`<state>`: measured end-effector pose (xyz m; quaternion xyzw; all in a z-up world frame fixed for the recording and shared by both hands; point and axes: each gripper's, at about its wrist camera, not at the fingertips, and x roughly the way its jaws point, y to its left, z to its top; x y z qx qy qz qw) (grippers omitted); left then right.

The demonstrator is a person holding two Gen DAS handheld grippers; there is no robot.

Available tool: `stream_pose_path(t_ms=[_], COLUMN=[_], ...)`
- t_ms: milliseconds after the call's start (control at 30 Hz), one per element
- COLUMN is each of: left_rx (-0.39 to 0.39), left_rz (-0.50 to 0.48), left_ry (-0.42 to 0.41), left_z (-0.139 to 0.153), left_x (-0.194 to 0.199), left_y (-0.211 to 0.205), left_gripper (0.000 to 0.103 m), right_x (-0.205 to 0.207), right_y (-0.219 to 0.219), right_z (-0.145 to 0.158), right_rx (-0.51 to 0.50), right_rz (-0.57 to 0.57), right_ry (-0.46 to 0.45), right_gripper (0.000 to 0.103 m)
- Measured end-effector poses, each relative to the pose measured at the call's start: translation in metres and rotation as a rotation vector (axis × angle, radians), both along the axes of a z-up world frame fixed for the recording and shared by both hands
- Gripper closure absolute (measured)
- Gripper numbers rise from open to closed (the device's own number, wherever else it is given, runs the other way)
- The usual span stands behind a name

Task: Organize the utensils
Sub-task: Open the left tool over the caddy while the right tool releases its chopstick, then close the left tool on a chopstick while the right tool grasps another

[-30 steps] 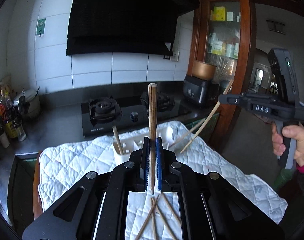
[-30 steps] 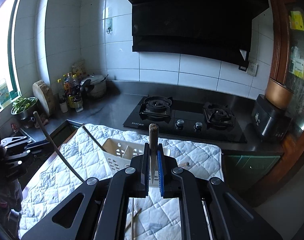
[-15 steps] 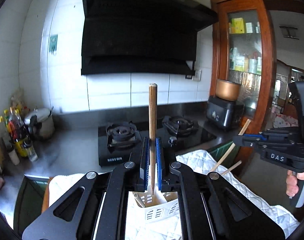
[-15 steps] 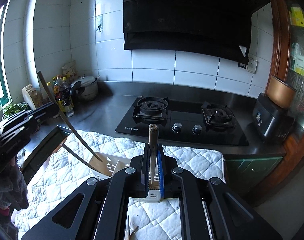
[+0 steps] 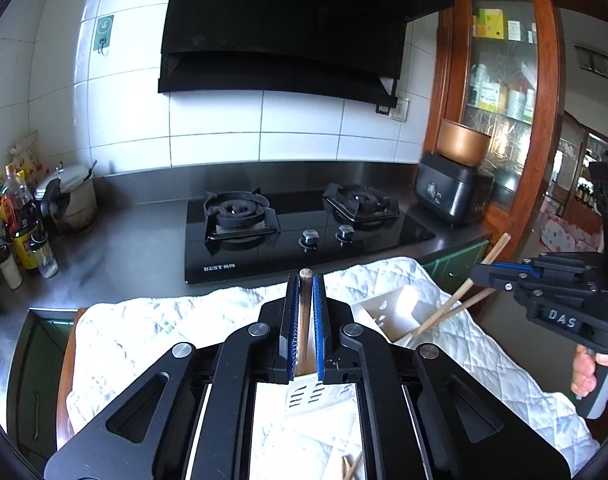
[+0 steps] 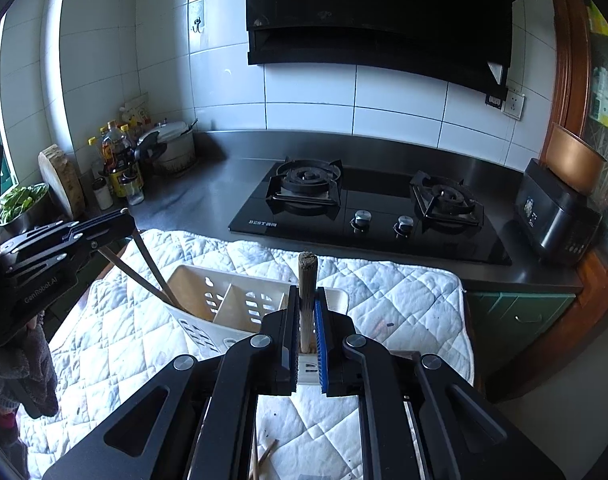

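Plainly, each claw held one wooden chopstick. The left gripper (image 5: pixel 305 328) was clamped tight on a chopstick (image 5: pixel 305 312), whose lower end pointed into the white utensil holder (image 5: pixel 400 312) just beneath and ahead of the blue pads. The right gripper (image 6: pixel 306 340) pinched its own chopstick (image 6: pixel 307 280) over the same holder's near compartment. Another chopstick leaned in the holder's far left corner. Under the holder lay a white quilted cloth (image 6: pixel 404 300); beyond it stood the gas stove (image 6: pixel 368 204).
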<state>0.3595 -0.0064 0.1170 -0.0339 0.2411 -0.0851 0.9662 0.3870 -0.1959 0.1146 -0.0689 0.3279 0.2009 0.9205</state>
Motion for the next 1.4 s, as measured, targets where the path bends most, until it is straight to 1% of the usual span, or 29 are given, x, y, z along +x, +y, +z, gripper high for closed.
stream_pose_path(t_ms=[67, 167, 200, 267, 367, 467, 500, 533, 567, 600, 667, 733, 767, 833, 900, 967, 1000, 1133, 1267, 1400], left_rx=[0.003, 0.014, 0.014, 0.008, 0.003, -0.006, -0.007, -0.005, -0.005, -0.003, -0.01, -0.022, -0.026, -0.027, -0.025, -0.027, -0.024, -0.01, -0.003, -0.005], left_rz=[-0.002, -0.013, -0.017, -0.021, -0.019, -0.021, -0.02, -0.017, -0.013, -0.011, -0.012, -0.01, -0.01, -0.002, 0.008, 0.011, 0.014, 0.017, 0.027, 0.046], left_ry=[-0.004, -0.008, -0.01, -0.016, -0.038, -0.06, -0.067, -0.073, -0.081, -0.089, -0.089, -0.079, -0.078, -0.073, -0.06, -0.037, -0.025, 0.024, 0.081, 0.14], left_z=[-0.002, -0.001, 0.0, 0.004, 0.013, 0.02, 0.021, 0.022, 0.022, 0.021, 0.019, 0.013, 0.009, 0.0, -0.012, -0.026, -0.033, -0.065, -0.097, -0.126], left_x=[-0.002, -0.005, -0.007, -0.011, -0.024, -0.043, -0.05, -0.058, -0.066, -0.075, -0.09, -0.105, -0.112, -0.126, -0.139, -0.151, -0.156, -0.175, -0.186, -0.196], left_y=[-0.002, -0.006, -0.007, -0.006, -0.005, 0.0, 0.002, 0.004, 0.005, 0.008, 0.012, 0.017, 0.019, 0.022, 0.025, 0.026, 0.028, 0.031, 0.034, 0.039], left_gripper=[0.095, 0.095, 0.094, 0.094, 0.094, 0.092, 0.087, 0.077, 0.072, 0.07, 0.07, 0.069, 0.068, 0.066, 0.062, 0.06, 0.058, 0.054, 0.053, 0.053], right_x=[0.002, -0.001, -0.002, -0.007, -0.018, -0.038, -0.044, -0.052, -0.06, -0.067, -0.084, -0.1, -0.109, -0.123, -0.137, -0.149, -0.155, -0.175, -0.188, -0.195], right_y=[-0.001, -0.003, -0.002, -0.003, -0.007, -0.013, -0.015, -0.018, -0.021, -0.023, -0.027, -0.03, -0.032, -0.034, -0.036, -0.038, -0.039, -0.041, -0.041, -0.041], right_z=[-0.003, -0.003, -0.001, 0.002, 0.008, 0.015, 0.016, 0.017, 0.016, 0.014, 0.008, -0.001, -0.007, -0.021, -0.037, -0.054, -0.064, -0.105, -0.144, -0.171], right_rx=[0.004, 0.011, 0.011, 0.011, 0.011, 0.019, 0.026, 0.03, 0.032, 0.033, 0.027, 0.019, 0.016, 0.008, 0.001, 0.002, -0.001, -0.03, -0.044, -0.053], right_rz=[-0.002, -0.006, -0.008, -0.009, -0.012, -0.005, 0.001, 0.006, 0.01, 0.013, 0.025, 0.035, 0.04, 0.044, 0.052, 0.053, 0.052, 0.05, 0.057, 0.056], right_ry=[0.004, -0.002, -0.006, -0.021, -0.046, -0.081, -0.085, -0.089, -0.092, -0.094, -0.094, -0.09, -0.085, -0.073, -0.055, -0.032, -0.021, 0.026, 0.093, 0.145], right_gripper=[0.095, 0.093, 0.091, 0.082, 0.076, 0.07, 0.07, 0.069, 0.067, 0.065, 0.063, 0.06, 0.057, 0.053, 0.052, 0.047, 0.047, 0.047, 0.047, 0.048])
